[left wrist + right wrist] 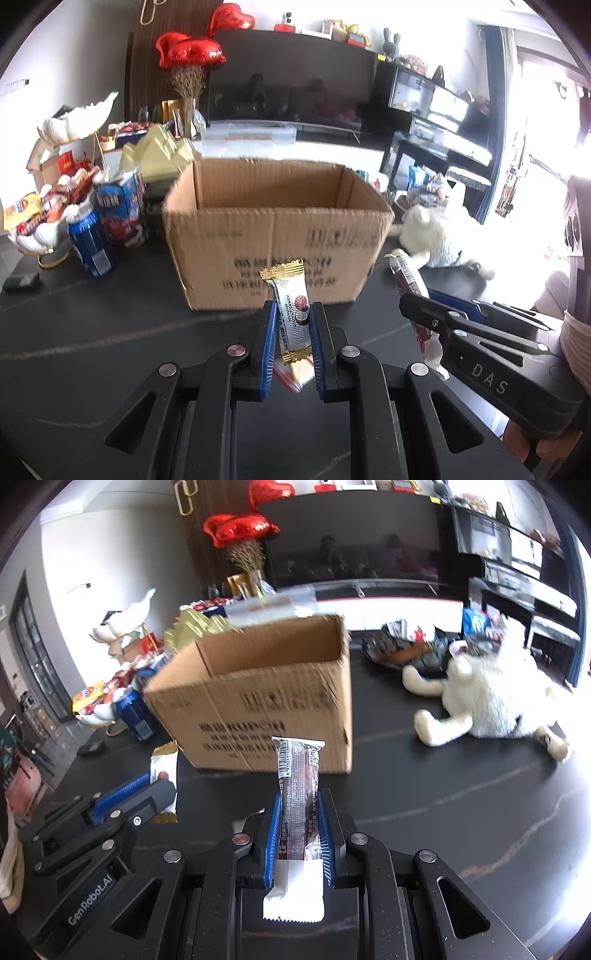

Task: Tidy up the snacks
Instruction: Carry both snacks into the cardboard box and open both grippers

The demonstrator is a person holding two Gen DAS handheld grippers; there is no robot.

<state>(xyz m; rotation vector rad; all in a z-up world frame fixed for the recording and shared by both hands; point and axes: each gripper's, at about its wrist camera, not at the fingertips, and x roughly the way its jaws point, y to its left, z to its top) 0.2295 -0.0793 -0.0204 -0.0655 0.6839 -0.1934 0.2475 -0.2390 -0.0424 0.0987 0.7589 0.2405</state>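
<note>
Daylight is flooding in from the right, blowing out the window (546,155); the box (273,236) is blurring, edges bending.

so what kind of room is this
Most likely a home living room: a large television on a low white stand, a black upright piano by the window, and red heart balloons, with a cardboard box on a dark table.

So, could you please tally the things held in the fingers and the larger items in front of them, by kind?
Wrapped snacks held: 2, the white gold-edged snack and the brown bar
Cardboard box: 1
White plush toy: 1
Total: 4
</note>
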